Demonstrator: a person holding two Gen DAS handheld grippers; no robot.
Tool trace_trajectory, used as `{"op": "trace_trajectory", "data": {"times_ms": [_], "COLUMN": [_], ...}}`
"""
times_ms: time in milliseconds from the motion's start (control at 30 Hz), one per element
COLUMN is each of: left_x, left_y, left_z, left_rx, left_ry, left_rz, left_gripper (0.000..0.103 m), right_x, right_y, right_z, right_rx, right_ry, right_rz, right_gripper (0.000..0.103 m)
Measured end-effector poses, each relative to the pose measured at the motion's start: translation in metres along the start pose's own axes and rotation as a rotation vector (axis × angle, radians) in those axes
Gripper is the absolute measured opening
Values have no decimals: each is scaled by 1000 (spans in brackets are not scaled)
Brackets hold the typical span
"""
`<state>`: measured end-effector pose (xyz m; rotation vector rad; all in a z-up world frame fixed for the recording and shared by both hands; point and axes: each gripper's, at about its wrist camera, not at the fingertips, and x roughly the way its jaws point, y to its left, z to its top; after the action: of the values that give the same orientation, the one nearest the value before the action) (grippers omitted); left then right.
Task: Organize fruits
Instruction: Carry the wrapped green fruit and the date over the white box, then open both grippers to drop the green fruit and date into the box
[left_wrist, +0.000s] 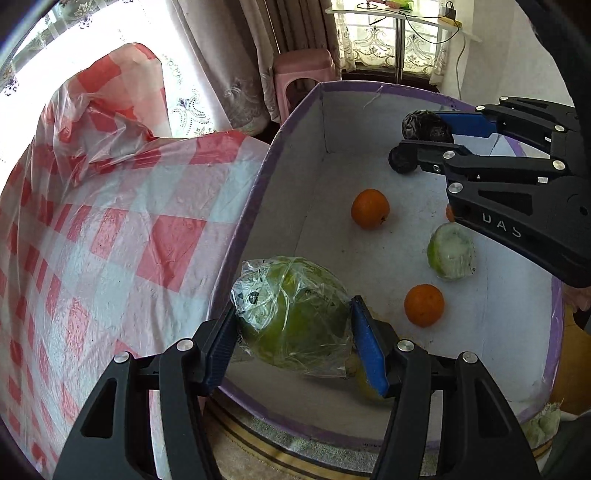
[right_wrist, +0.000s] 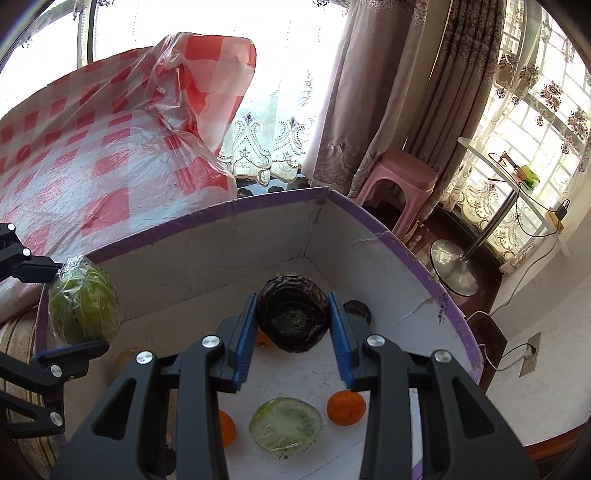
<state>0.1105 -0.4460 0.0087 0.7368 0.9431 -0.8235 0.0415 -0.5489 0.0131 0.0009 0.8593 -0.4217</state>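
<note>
A: What is the left gripper (left_wrist: 295, 332) carrying?
B: It's clamping a green round fruit (left_wrist: 291, 317) wrapped in crinkled clear plastic, over the near corner of the white, purple-rimmed box (left_wrist: 258, 177).
A: And the right gripper (right_wrist: 293, 325)?
B: It's squeezing a dark, wrinkled fruit (right_wrist: 293, 317) above the box floor, where oranges (left_wrist: 370, 208) are lying.

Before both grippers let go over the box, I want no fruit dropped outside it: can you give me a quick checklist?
1. Left gripper grips the wrapped green fruit: ok.
2. Right gripper shut on the dark wrinkled fruit: ok.
3. Dark fruit over the box interior: ok.
4. Green fruit fully inside the rim: cannot tell; it sits at the wall's edge.
5. Oranges clear of the landing spots: cannot tell.
</note>
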Motion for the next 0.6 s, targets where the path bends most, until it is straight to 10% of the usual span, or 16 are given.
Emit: {"op": "trace_trajectory", "data": {"times_ms": [600], "left_x": [38], "left_y": [-5], "left_z": [11], "left_rx": [-12], "left_ry": [91], "left_rz": [11], "left_gripper": [58], "right_x": [9], "right_y": [-7], "right_z": [2], "right_rx": [16], "right_ry": [25], "right_rz": [-18], "right_gripper": [39]}}
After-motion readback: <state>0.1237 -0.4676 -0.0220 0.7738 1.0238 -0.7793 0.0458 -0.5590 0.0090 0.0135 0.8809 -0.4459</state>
